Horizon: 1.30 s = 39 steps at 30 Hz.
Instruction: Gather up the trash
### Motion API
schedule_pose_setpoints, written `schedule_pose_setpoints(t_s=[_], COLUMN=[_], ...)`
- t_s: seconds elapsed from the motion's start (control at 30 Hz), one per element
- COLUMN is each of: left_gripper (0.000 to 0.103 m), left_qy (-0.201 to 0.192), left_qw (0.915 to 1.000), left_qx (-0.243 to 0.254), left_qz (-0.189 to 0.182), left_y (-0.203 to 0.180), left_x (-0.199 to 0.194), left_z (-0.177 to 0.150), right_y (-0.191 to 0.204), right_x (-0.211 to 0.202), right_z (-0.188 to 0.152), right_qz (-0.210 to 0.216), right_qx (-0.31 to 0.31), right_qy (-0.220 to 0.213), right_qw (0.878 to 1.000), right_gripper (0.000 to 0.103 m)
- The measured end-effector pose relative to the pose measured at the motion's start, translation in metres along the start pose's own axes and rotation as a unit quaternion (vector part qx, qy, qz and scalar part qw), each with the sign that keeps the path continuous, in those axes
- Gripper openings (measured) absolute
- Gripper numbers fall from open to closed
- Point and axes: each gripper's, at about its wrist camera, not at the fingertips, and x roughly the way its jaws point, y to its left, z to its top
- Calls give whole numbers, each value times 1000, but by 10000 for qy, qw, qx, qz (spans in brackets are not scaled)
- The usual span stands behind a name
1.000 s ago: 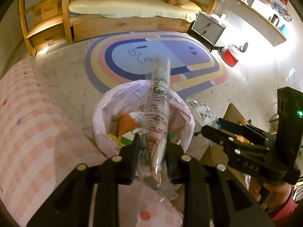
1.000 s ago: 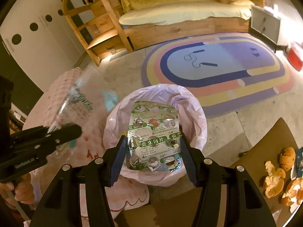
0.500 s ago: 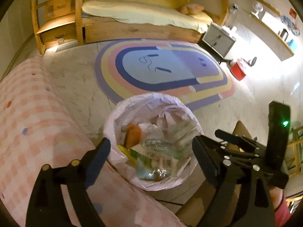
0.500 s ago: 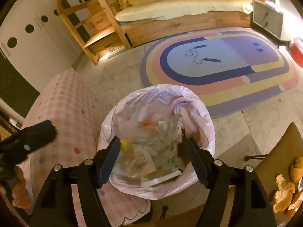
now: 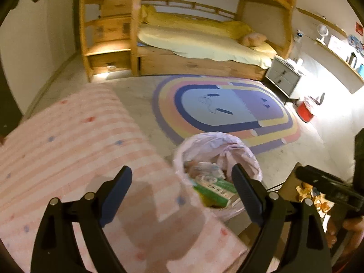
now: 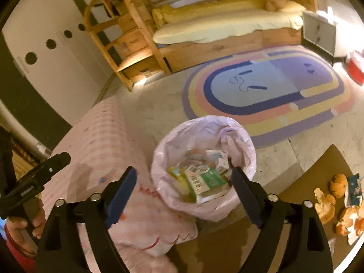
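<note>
the left gripper [image 5: 182, 179] is seen with its jaws spread wide and opening; nothing is held between them. the right gripper [image 6: 184, 179] is likewise spread wide, its jaws opening, and nothing is clamped between the blue pads [image 6: 121, 193].

a bin lined with a pale pink bag [image 6: 204, 134] is found on the floor, just beside the pink checked cover [image 5: 68, 141]. the collected trash is seen inside the bag: a green and white carton [image 6: 204, 182] lies on top, tilted, with other wrappers and paper scraps around it. from the right wrist view the bin is framed between the two fingers; from the left wrist view it sits toward the right finger, partly hidden by the cover's edge.

orange peels [image 6: 327, 204] are noted on a brown surface [image 6: 318, 170] at the right edge of the right wrist view, well apart from the bin. a small blue wrapper [image 6: 353, 186] lies just beside them.

each gripper is caught in the other's view: the right one at the right edge of the left wrist view, the left one at the left edge of the right wrist view, with a hand [image 6: 22, 225] on its handle.

in the background a striped oval rug [image 5: 227, 113], a wooden bunk bed [image 5: 193, 45] with yellow bedding, and a red container [image 5: 306, 113] are recorded.
</note>
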Motion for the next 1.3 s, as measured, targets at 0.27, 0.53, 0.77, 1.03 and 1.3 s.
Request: schedule_pose_setpoints(t_s=[0.27, 0.53, 0.77, 1.03, 1.3], left_gripper=[96, 96, 96, 96, 96], left_qy=[-144, -229, -333, -281, -143], left_qw=[9980, 9909, 9785, 9617, 9495], left_qx=[-209, -632, -978, -1424, -1709], left_qz=[584, 1167, 1785, 2324, 2628], left_y=[21, 43, 65, 89, 105], left_x=[-90, -165, -218, -256, -275], left_z=[-33, -74, -109, -151, -183], right_y=[82, 165, 198, 221, 234], right_x=[-41, -89, -118, -136, -143], right_z=[-25, -50, -67, -89, -104], right_qz=[512, 812, 912, 988, 981], right_qx=[-843, -1960, -2420, -2858, -3155], right_qy=[182, -58, -197, -165, -121], right_qw=[9950, 9772, 9658, 9530, 9438], right_gripper=[92, 94, 94, 94, 94])
